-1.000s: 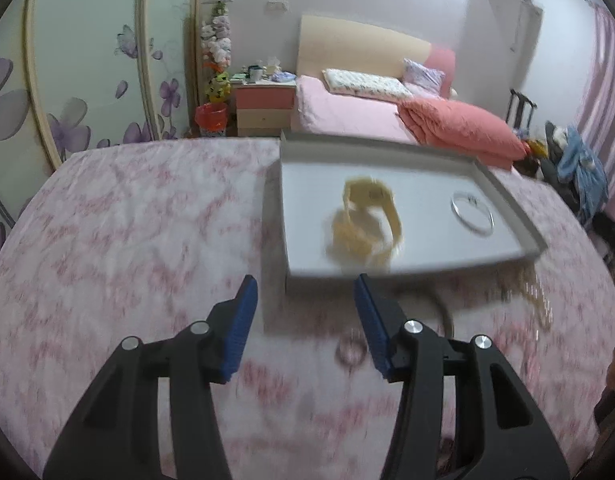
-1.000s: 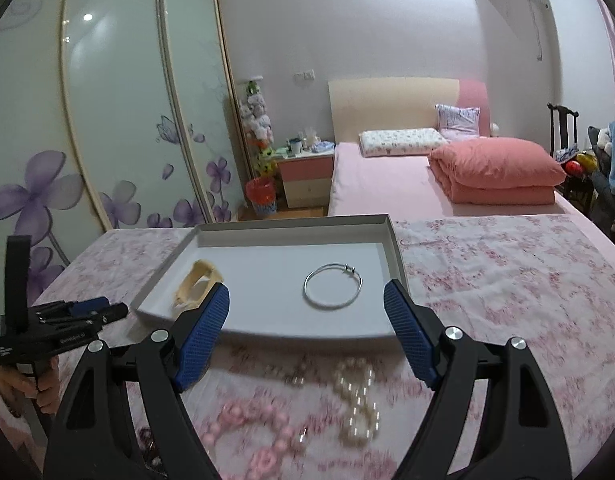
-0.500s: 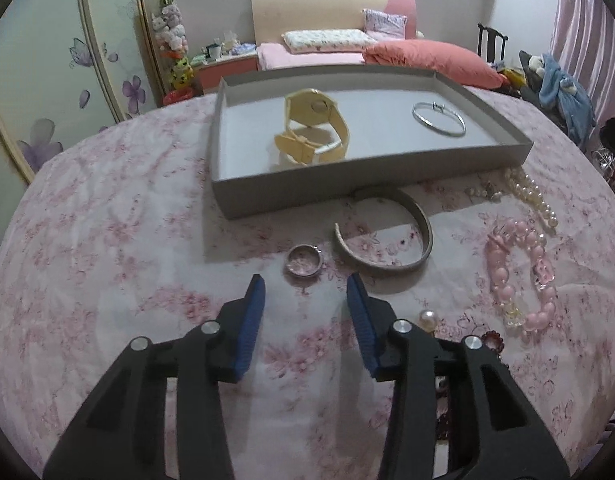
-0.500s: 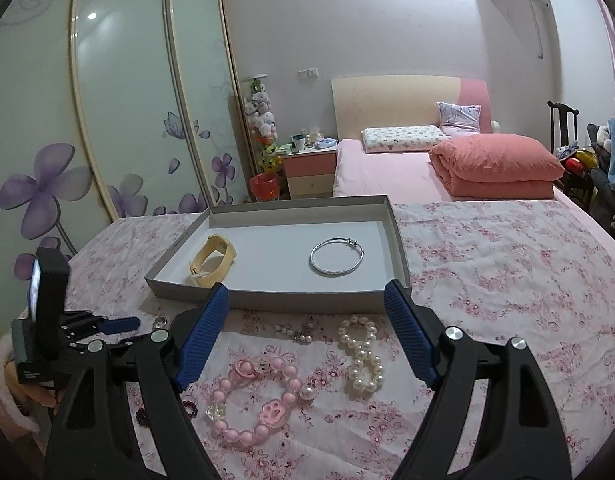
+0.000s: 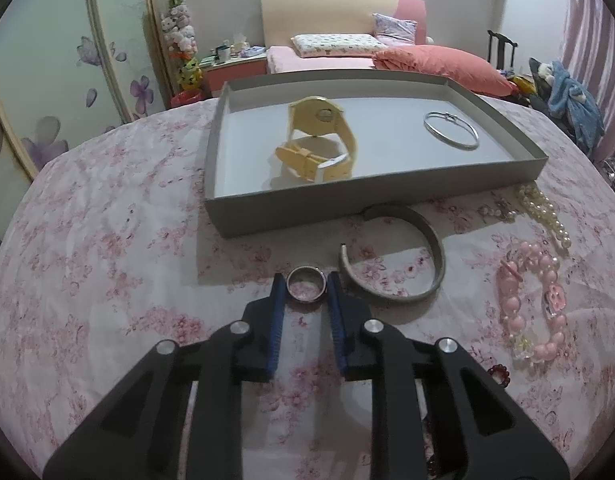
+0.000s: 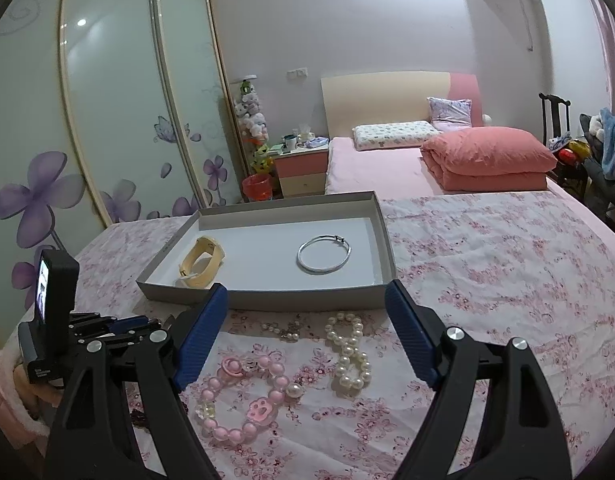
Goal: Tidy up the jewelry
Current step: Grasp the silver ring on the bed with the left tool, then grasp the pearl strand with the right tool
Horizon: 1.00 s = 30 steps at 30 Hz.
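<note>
A grey tray [image 5: 267, 210] on the pink floral cloth holds a yellow watch [image 5: 319, 148] and a thin silver bangle [image 5: 450, 129]. In front of it lie a silver ring [image 5: 306, 289], a wide grey bangle [image 5: 403, 264], a pink bead bracelet [image 5: 533, 304] and a pearl bracelet [image 5: 545, 212]. My left gripper [image 5: 305, 286] has its blue pads on both sides of the ring, touching it. My right gripper [image 6: 307, 316] is open and empty above the pink beads [image 6: 243, 396] and pearls [image 6: 349, 354], near the tray's [image 6: 267, 300] front wall.
A small earring cluster [image 5: 501, 210] lies by the pearls. A dark red bead piece [image 5: 499, 374] sits at the near right. The left gripper body [image 6: 71, 332] shows at the right view's left edge. A bed and wardrobe stand behind the table.
My left gripper has moved down and forward from the tray to the ring and narrowed its jaws around it. My right gripper has pulled back a little.
</note>
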Motion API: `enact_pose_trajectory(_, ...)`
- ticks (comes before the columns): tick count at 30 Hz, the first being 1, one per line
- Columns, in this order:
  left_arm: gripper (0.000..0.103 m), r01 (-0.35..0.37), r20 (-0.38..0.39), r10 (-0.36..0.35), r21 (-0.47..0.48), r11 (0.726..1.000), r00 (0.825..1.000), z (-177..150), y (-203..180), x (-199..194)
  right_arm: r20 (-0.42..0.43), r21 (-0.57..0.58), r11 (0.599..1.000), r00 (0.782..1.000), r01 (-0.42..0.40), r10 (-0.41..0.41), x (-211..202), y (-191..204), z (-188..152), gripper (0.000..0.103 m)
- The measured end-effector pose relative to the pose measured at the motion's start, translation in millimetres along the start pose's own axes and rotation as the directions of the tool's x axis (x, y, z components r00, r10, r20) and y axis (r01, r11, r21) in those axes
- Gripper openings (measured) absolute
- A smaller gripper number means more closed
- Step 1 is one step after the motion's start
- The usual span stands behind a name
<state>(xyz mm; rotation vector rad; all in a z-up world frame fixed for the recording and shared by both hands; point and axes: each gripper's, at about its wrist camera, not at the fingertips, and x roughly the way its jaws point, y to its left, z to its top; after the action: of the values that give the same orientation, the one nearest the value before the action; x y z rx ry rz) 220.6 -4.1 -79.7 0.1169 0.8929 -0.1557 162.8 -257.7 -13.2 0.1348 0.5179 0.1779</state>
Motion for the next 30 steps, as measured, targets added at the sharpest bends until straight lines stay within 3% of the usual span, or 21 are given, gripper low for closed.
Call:
enact_pose_trajectory(8, 0.021, -0.044, 0.019, 0.046, -0.094, 0.995, 0.999, -6.4, 39.5, -14.6, -0.028, 0.058, 0.995, 0.996, 0.081, -0.079, 4.0, -28.4, -5.2, 0.081)
enact_pose_trajectory(12, 0.021, -0.055, 0.037, 0.061, -0.13, 0.99, 0.997, -11.1, 54.8, -27.3, -0.093, 0.048, 0.991, 0.989, 0.123, -0.119, 15.9, -35.8, -9.9, 0.067)
enact_pose_trajectory(18, 0.021, -0.05, 0.05, 0.058, -0.147, 0.988, 0.997, -17.3, 62.1, -38.7, -0.254, -0.016, 0.992, 0.959, 0.126, -0.126, 49.8, -29.3, -23.7, 0.061)
enact_pose_trajectory(30, 0.021, -0.037, 0.079, 0.048, -0.133, 0.99, 0.996, -21.0, 59.0, -50.0, -0.351, -0.076, 0.988, 0.923, 0.138, -0.156, 88.9, -17.8, -26.5, 0.053)
